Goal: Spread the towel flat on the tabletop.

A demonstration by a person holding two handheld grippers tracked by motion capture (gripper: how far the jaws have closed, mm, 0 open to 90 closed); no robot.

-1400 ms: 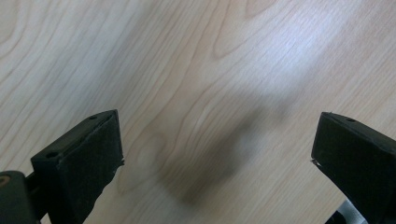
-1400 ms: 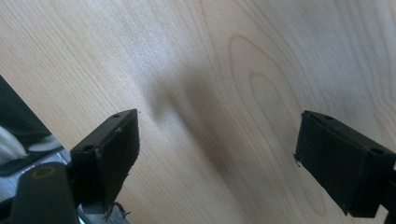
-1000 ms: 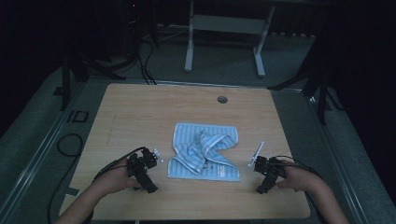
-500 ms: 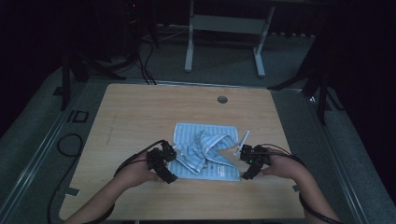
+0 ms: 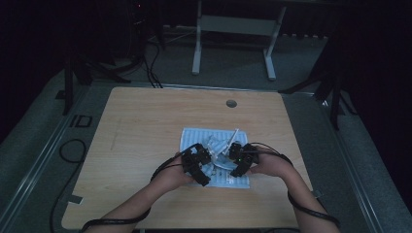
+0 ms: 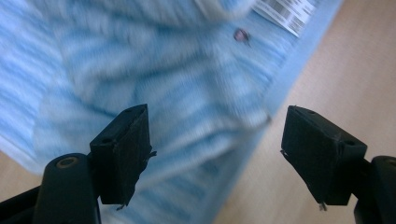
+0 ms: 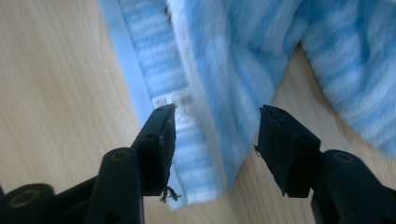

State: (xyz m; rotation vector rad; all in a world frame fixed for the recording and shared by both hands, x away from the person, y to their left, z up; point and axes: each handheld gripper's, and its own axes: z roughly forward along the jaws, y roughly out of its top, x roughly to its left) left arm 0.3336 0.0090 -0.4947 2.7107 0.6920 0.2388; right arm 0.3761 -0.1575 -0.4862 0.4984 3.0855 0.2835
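Note:
A blue-and-white striped towel point(image 5: 193, 138) lies crumpled on the wooden table point(image 5: 145, 121), near its front edge. Both grippers hover over the towel's near half. My left gripper point(image 5: 206, 159) is at its left part and my right gripper point(image 5: 236, 160) at its right part. In the left gripper view the jaws point(image 6: 215, 144) stand apart above a rumpled fold of the towel point(image 6: 163, 70), having just closed a little. In the right gripper view the jaws point(image 7: 215, 135) straddle a folded towel edge point(image 7: 243, 56) with a printed label point(image 7: 175, 100). They have been closing, with their pads still clear of the cloth.
A round grommet hole point(image 5: 231, 103) sits near the table's far edge. Bare wood lies to the left and behind the towel. A white stand frame point(image 5: 233, 24) and dark floor cables point(image 5: 68, 150) lie beyond and beside the table.
Both hands have moved inward from the towel's outer sides to above its near half. They now stand close together, and the towel's middle looks more bunched.

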